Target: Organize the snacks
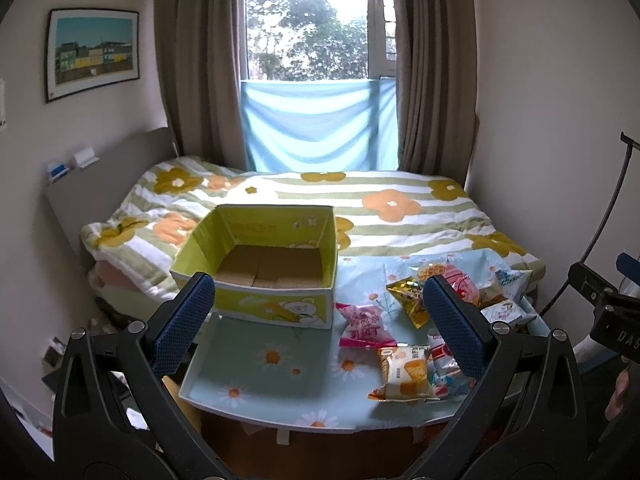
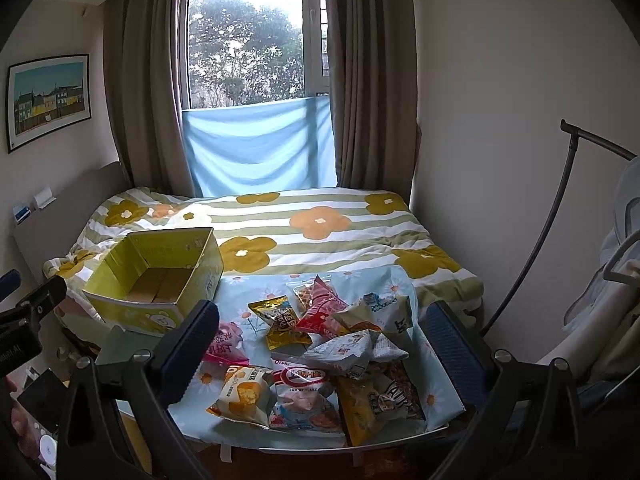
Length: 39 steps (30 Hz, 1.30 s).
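On the left sits the yellow box (image 1: 256, 264), empty, on the table (image 1: 248, 364). My left claw (image 1: 316, 328) is wide apart, holding nothing. To the right, the snack bags (image 2: 320, 356) lie piled up. My right claw (image 2: 324, 356) is wide apart too. The bags look slippery, so I think one could slide out or get squashed.

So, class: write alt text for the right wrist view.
An open right gripper hovers over a pile of snack packets on a daisy-print table. An empty yellow box sits to the left, with a flowered bed and curtained window behind.
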Each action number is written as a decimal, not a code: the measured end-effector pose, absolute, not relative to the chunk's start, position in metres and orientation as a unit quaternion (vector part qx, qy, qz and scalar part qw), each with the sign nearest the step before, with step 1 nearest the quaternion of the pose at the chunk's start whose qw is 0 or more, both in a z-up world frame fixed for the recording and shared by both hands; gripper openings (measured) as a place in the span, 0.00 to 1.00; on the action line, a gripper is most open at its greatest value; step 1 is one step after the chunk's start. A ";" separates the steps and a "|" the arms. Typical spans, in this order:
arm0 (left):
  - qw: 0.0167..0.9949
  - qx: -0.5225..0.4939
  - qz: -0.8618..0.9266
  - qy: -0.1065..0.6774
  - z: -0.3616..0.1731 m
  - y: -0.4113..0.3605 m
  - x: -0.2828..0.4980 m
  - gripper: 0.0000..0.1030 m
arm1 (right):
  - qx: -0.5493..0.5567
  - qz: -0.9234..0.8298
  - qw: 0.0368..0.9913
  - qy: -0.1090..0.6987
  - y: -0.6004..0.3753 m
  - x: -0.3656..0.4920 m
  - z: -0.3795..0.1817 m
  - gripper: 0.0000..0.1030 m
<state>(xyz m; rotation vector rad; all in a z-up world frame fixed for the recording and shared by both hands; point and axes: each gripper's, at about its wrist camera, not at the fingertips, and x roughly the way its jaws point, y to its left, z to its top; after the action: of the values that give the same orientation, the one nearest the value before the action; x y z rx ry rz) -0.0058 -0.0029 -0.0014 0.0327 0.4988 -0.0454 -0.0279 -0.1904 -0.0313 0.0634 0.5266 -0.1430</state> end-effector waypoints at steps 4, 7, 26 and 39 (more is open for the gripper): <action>0.969 0.013 -0.025 0.246 -0.001 -0.002 -0.006 1.00 | 0.031 -0.070 0.962 0.261 -0.190 -0.028 -0.031 1.00; 0.969 0.013 -0.024 0.246 -0.001 -0.002 -0.007 1.00 | 0.031 -0.070 0.962 0.262 -0.190 -0.028 -0.030 1.00; 0.969 0.014 -0.022 0.247 0.000 -0.002 -0.008 1.00 | 0.030 -0.069 0.961 0.267 -0.186 -0.033 -0.034 1.00; 0.969 0.011 -0.022 0.246 0.000 -0.002 -0.009 1.00 | 0.029 -0.073 0.960 0.270 -0.187 -0.034 -0.036 1.00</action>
<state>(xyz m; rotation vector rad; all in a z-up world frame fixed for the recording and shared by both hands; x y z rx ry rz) -0.0091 -0.0024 -0.0001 0.0221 0.4976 -0.0449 -0.0340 -0.1874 -0.0356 0.0590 0.5472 -0.1479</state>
